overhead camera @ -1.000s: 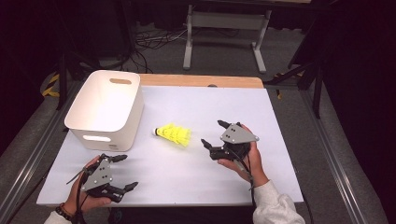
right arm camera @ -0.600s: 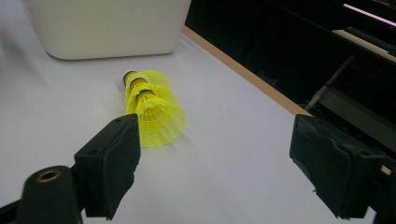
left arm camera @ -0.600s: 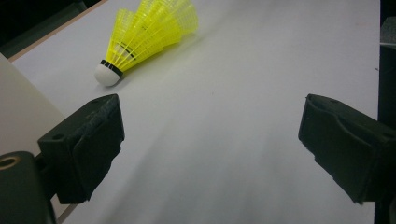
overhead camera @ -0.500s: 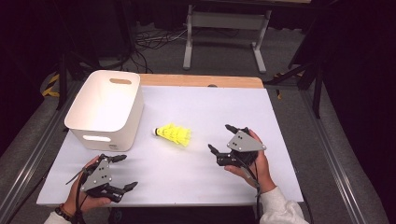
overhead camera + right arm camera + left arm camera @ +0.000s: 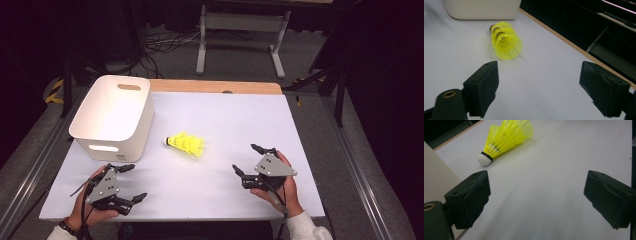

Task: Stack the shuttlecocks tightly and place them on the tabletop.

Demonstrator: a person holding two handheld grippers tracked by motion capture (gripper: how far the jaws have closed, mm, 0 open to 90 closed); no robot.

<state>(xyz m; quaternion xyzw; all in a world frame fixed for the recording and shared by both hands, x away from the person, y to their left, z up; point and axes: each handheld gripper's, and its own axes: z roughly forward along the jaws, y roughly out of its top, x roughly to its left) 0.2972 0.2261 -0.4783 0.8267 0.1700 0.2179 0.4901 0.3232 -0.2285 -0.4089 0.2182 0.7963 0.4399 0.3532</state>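
I work both grippers around the yellow shuttlecock (image 5: 185, 144), which lies on its side on the white table (image 5: 225, 120) just right of the white bin (image 5: 112, 117). My left gripper (image 5: 131, 183), below the bin, and my right gripper (image 5: 246, 160), right of the shuttlecock, hold jaws wide apart, empty. The bin's interior is partly hidden; I read no lettering anywhere.

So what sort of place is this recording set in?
Probably a lab or workshop recording bench: a white-topped table on a dark floor with loose cables and a metal stand behind it.
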